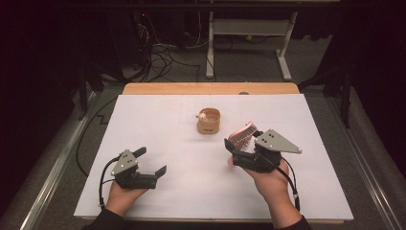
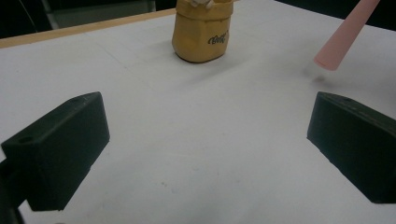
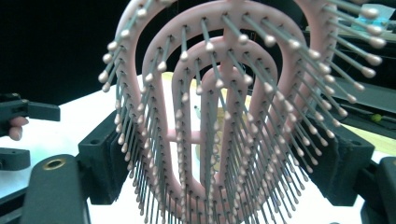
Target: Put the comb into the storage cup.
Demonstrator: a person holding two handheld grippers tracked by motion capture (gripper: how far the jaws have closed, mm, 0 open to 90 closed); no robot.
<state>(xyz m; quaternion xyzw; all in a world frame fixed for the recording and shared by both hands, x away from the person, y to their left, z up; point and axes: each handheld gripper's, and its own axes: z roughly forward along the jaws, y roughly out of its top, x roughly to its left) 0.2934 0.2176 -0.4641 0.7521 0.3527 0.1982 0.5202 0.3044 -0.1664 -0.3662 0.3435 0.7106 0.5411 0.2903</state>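
Hairbrush [image 3: 224,116] is sitting pinched in my right claw [image 1: 238,149], bristles facing me. My left claw [image 1: 152,161] is hanging spread wide and empty over the desk [image 1: 191,158], tan cup [image 1: 208,120] ahead.

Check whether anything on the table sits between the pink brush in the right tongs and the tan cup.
Nothing visible does. The right tongs are shut on the pink brush, held above the white table. The stretch of table between it and the tan cup is bare. The open left tongs sit well off to the side.
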